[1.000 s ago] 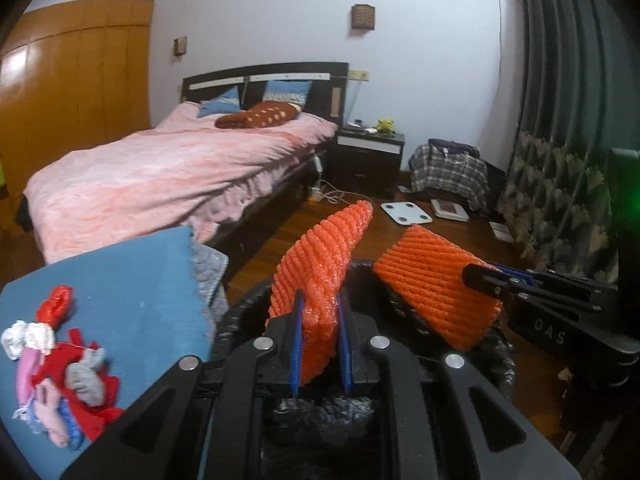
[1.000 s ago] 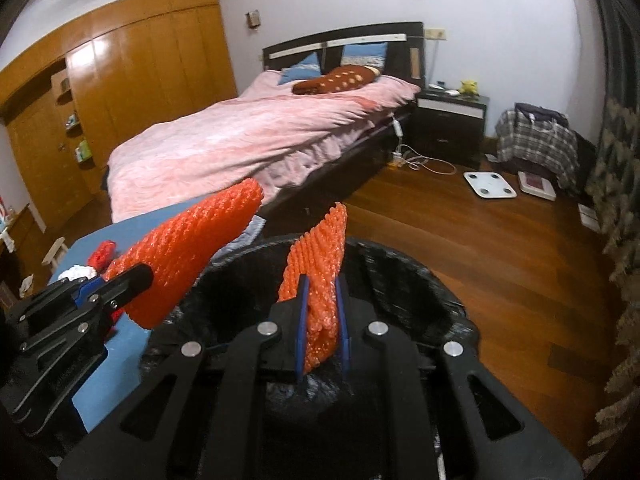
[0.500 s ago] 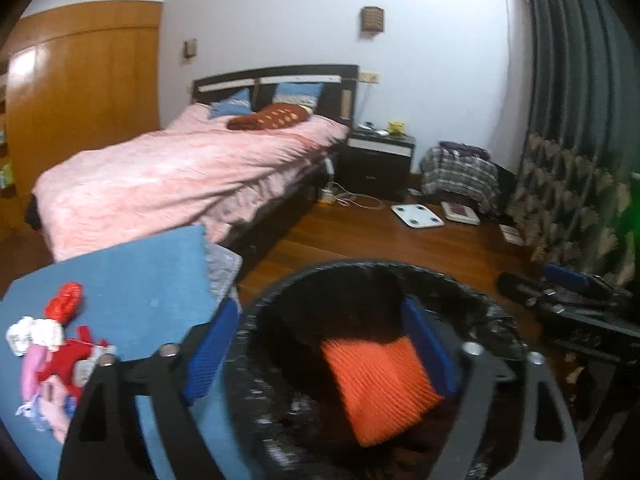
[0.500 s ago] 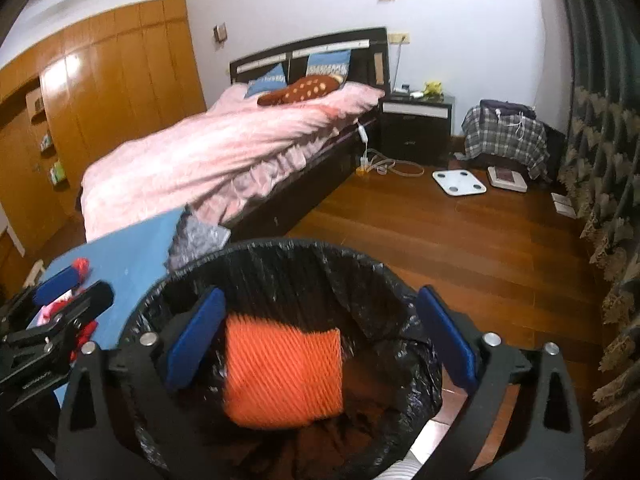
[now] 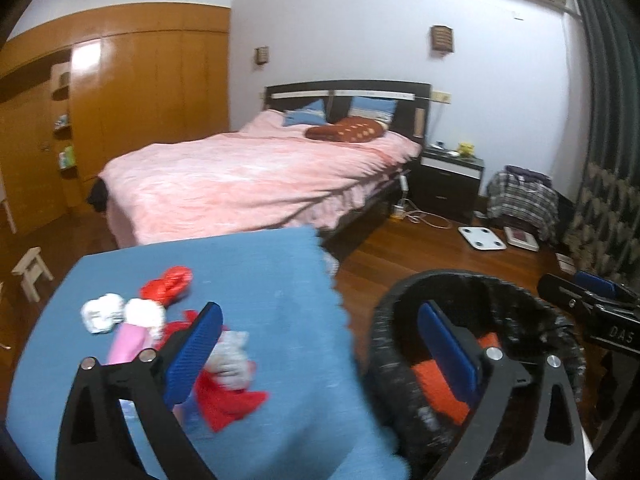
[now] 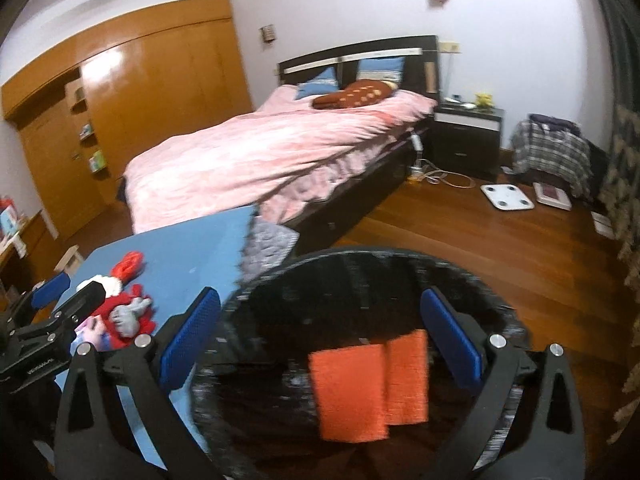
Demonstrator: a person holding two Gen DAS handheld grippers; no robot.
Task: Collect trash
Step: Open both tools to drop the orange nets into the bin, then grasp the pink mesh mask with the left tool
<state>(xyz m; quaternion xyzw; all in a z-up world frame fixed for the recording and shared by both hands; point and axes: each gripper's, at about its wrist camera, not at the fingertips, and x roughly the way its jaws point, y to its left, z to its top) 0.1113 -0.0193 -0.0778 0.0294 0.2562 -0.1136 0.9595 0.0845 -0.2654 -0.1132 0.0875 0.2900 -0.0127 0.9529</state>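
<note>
Two orange foam net pieces (image 6: 368,388) lie inside the black-lined trash bin (image 6: 360,264); a part shows in the left wrist view (image 5: 436,390). My right gripper (image 6: 320,340) is open and empty above the bin. My left gripper (image 5: 324,350) is open and empty, over the gap between the bin (image 5: 480,280) and the blue table (image 5: 256,280). A pile of red, white and pink trash (image 5: 160,320) lies on the table; it also shows in the right wrist view (image 6: 124,304).
A bed with a pink cover (image 5: 256,176) stands behind the table. A nightstand (image 5: 448,184), a white scale (image 5: 482,238) and a plaid bag (image 5: 524,196) are on the wooden floor. A small stool (image 5: 30,272) stands at the left.
Both grippers opened and dropped their orange foam pieces into the bin. The left gripper then swung left toward the trash pile on the table.
</note>
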